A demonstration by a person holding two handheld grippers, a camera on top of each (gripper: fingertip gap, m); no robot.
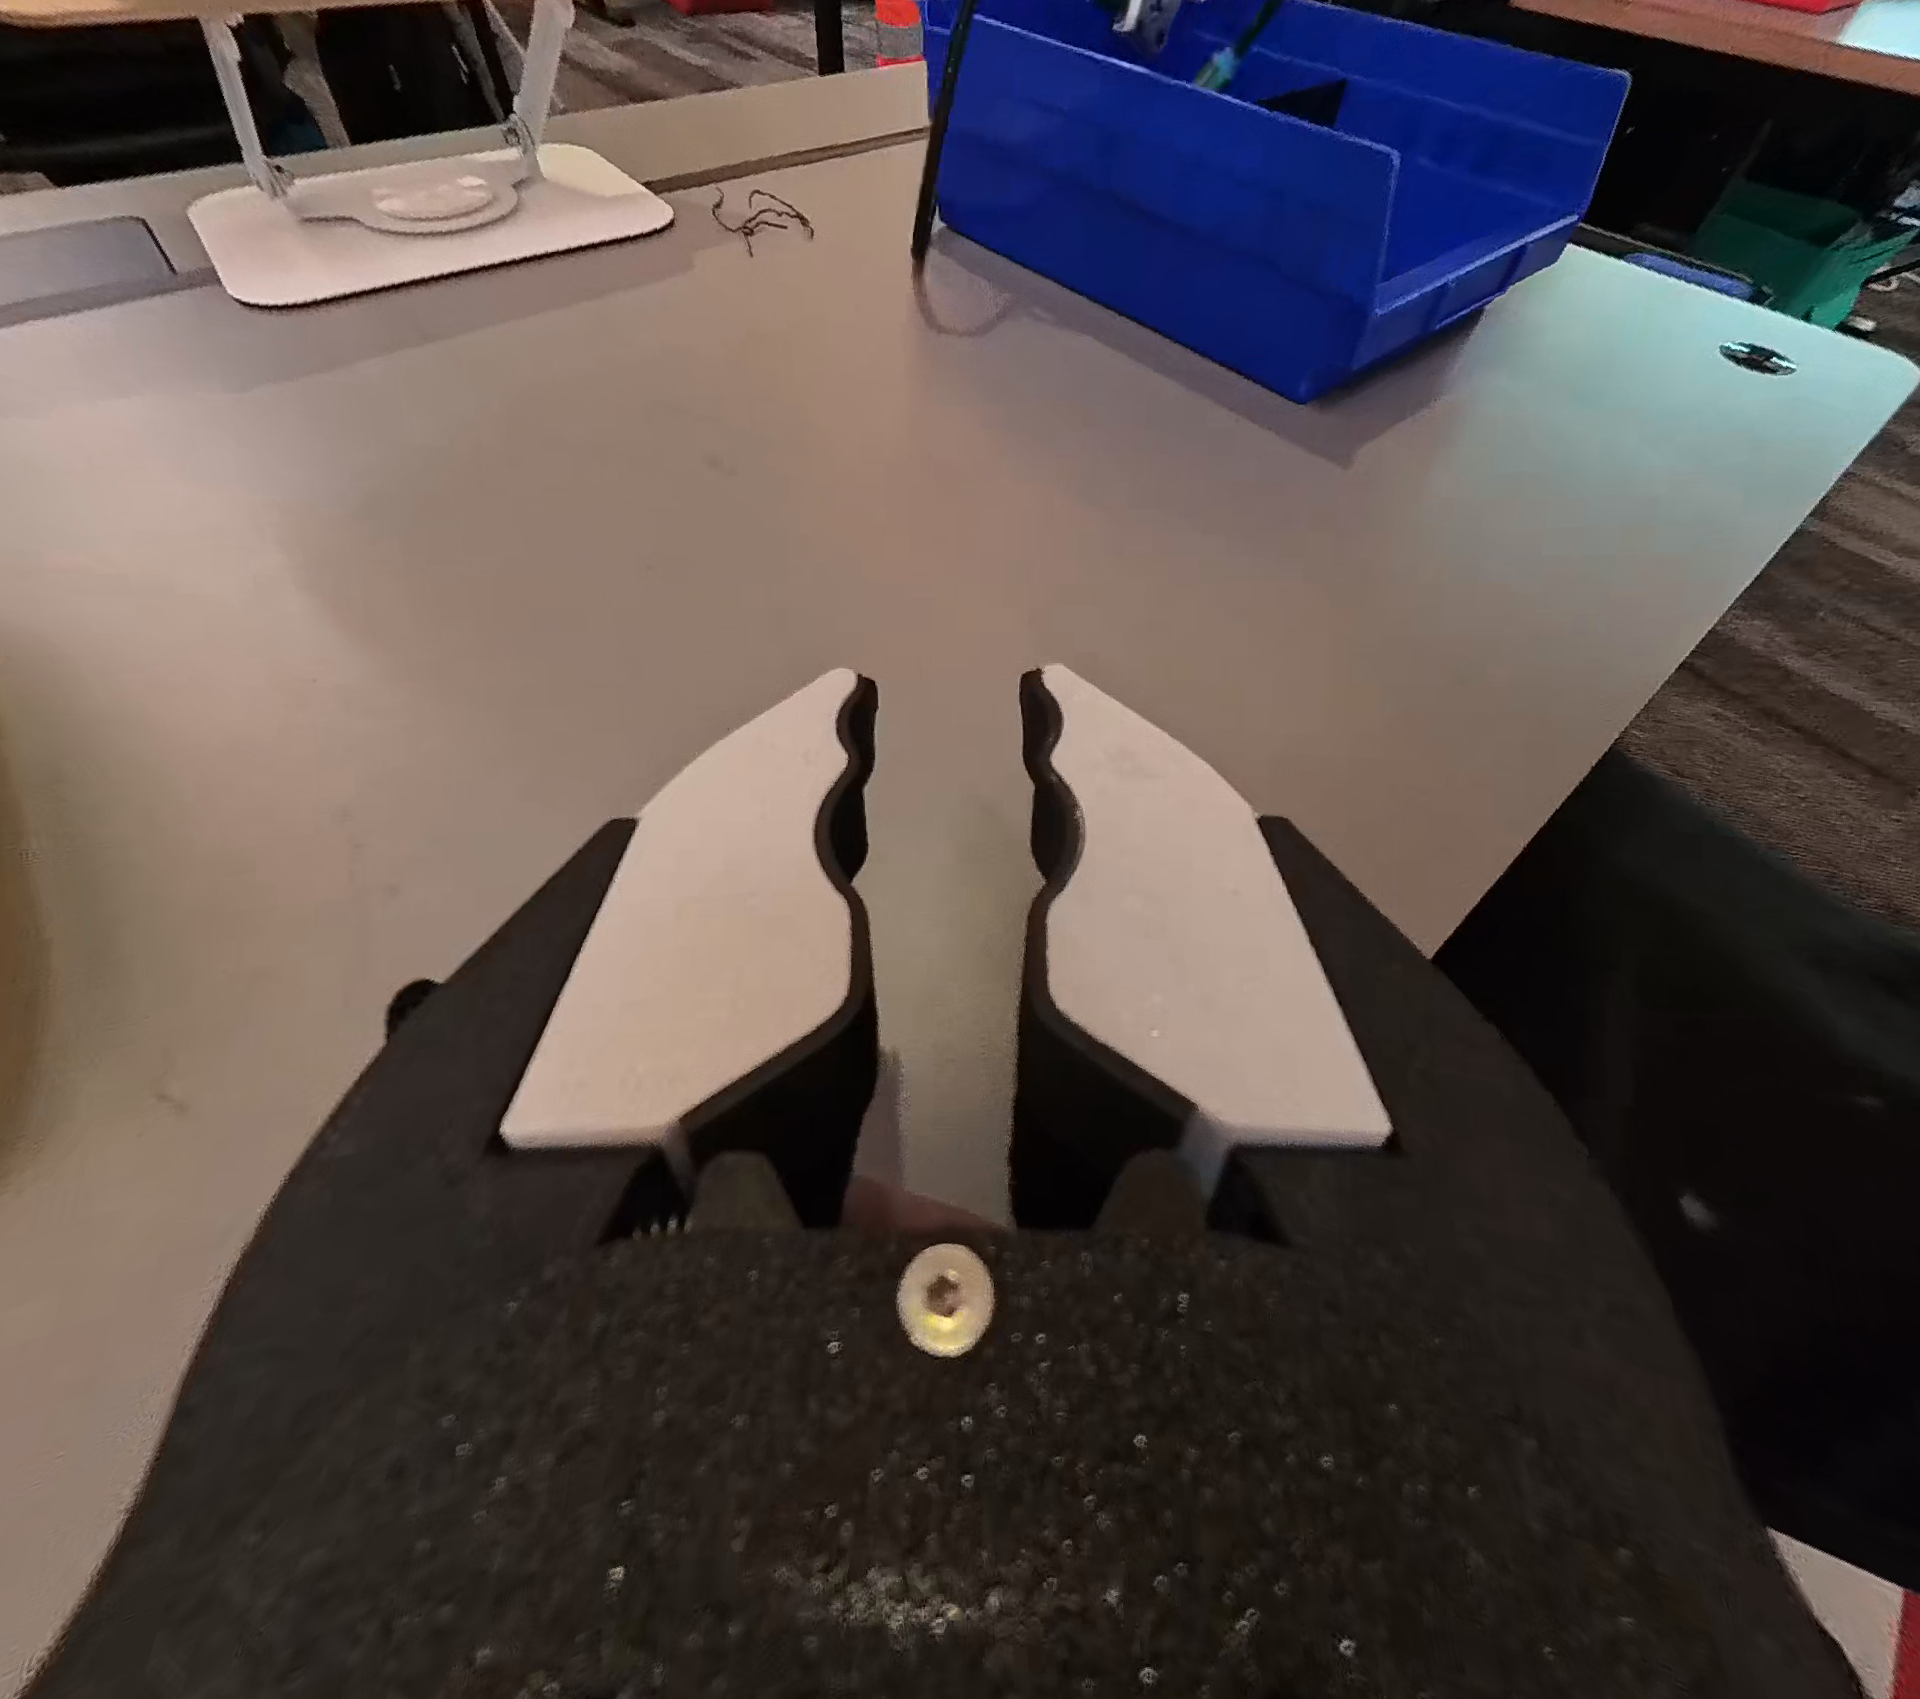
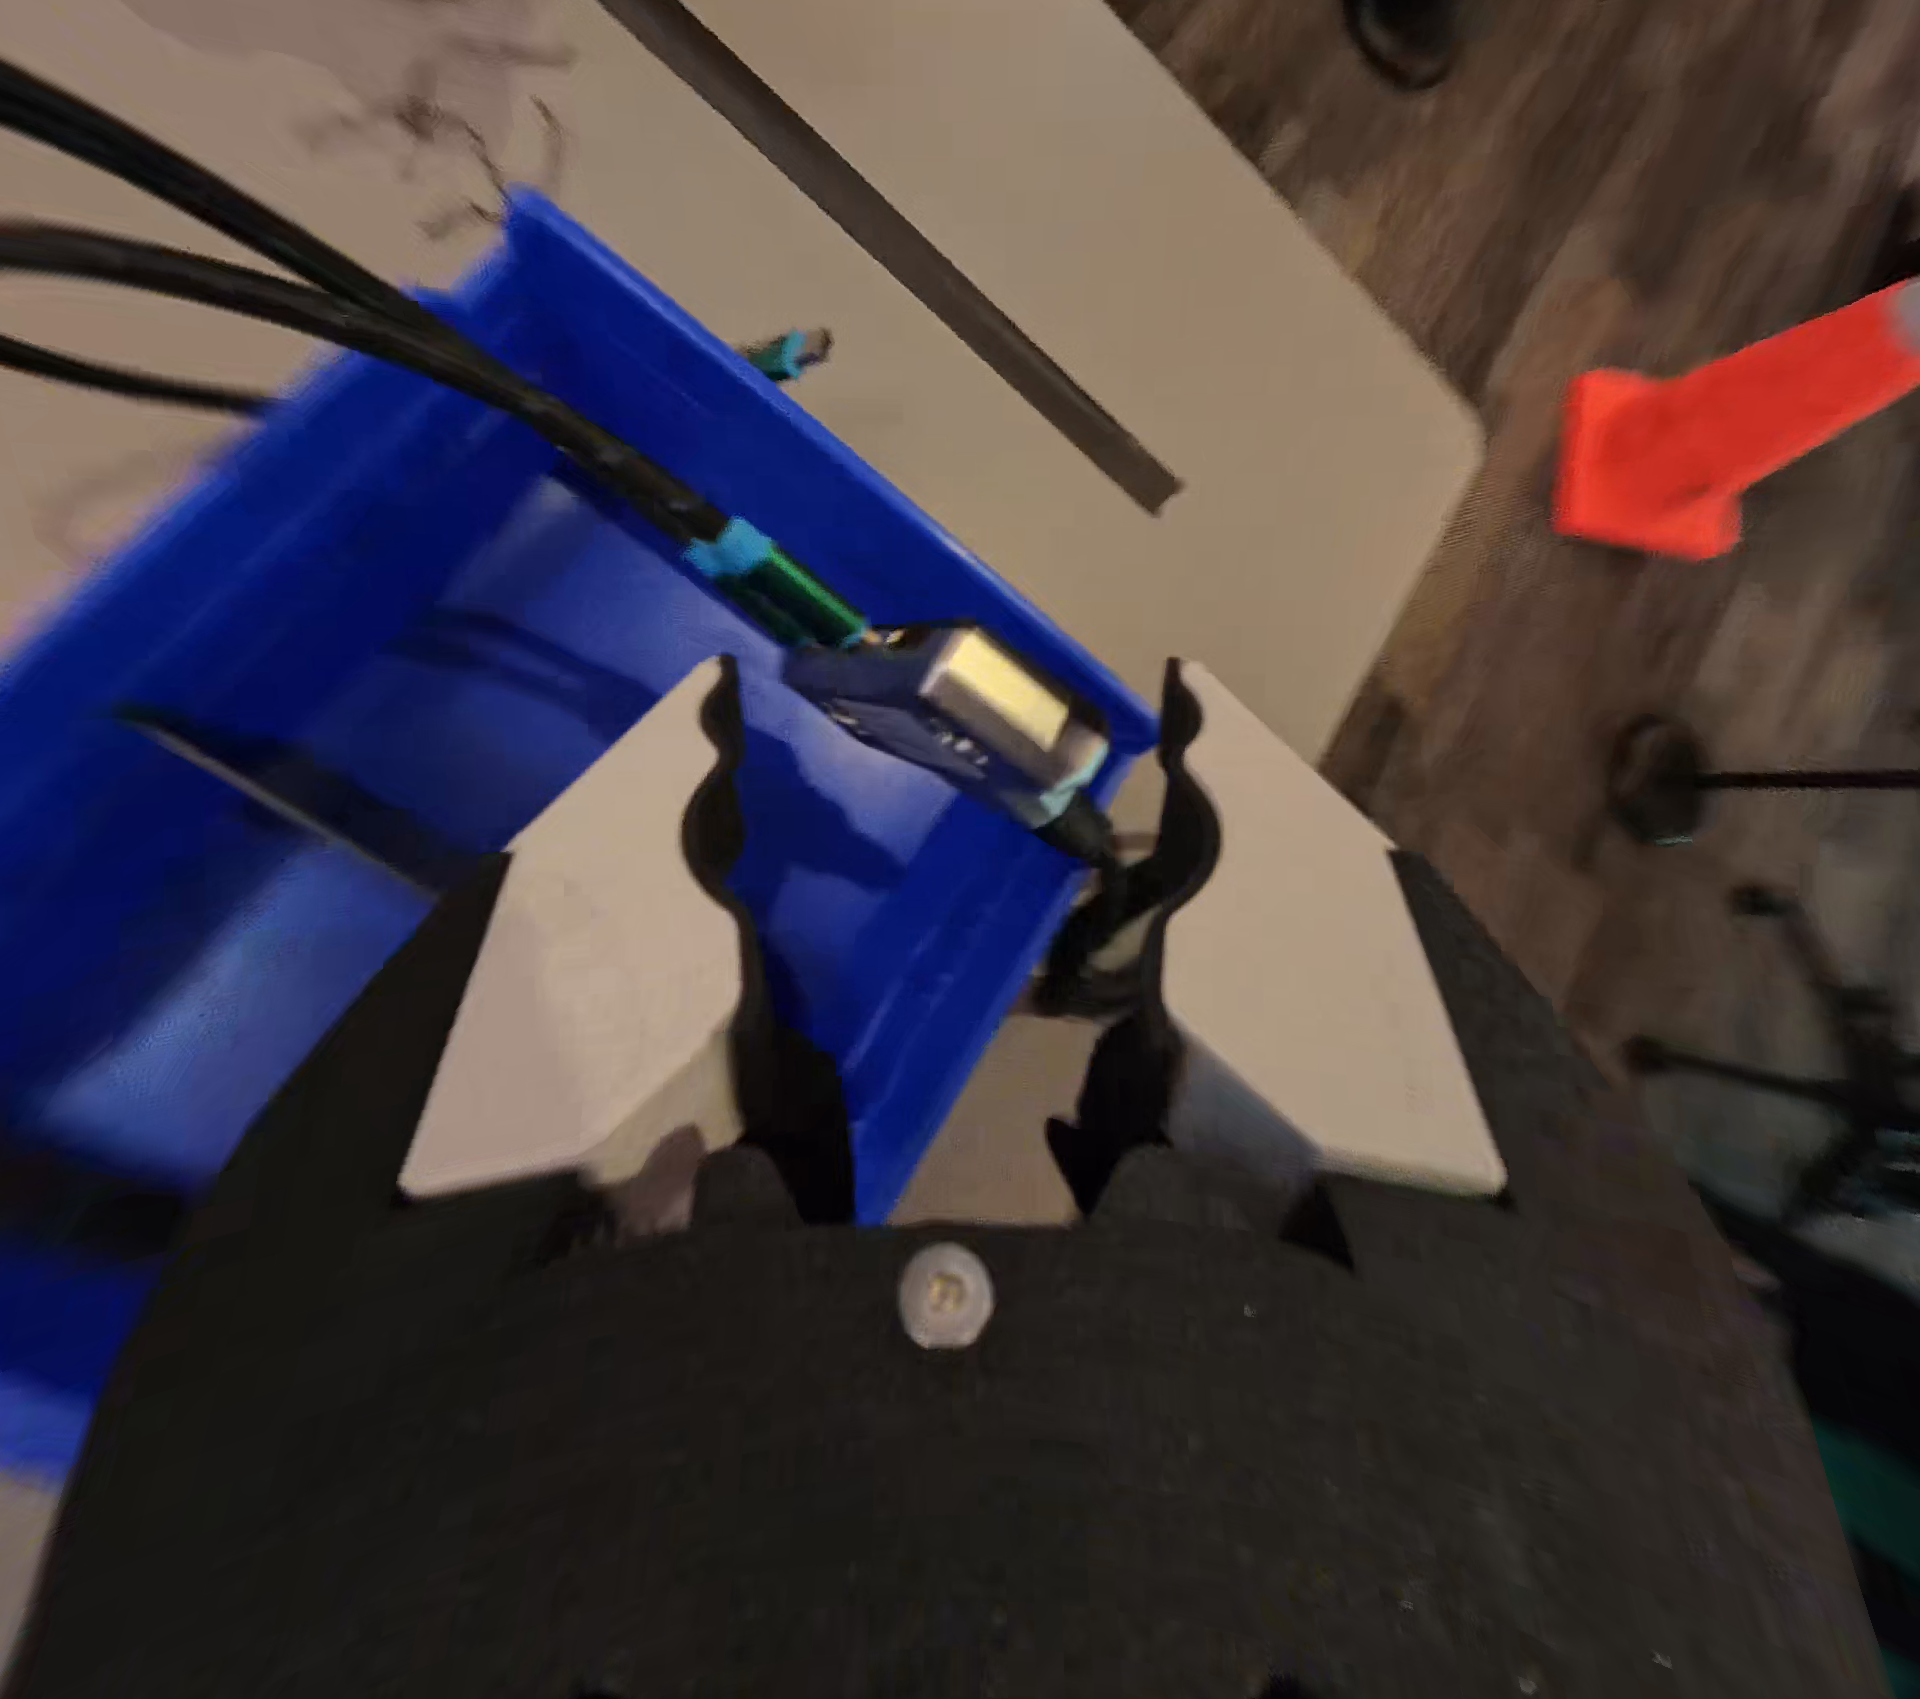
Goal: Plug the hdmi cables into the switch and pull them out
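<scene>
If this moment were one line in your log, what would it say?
left gripper: open, empty, over table | right gripper: open, above blue bin | switch: in bin, cables attached

Glossy blue plastic bin (image 1: 1174, 215) on a smooth matt grey table (image 1: 520, 527); brushed-metal switch (image 2: 1003, 709).

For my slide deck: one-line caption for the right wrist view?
Open right claw above the blue bin, where the switch sits with black cables plugged in.
</scene>
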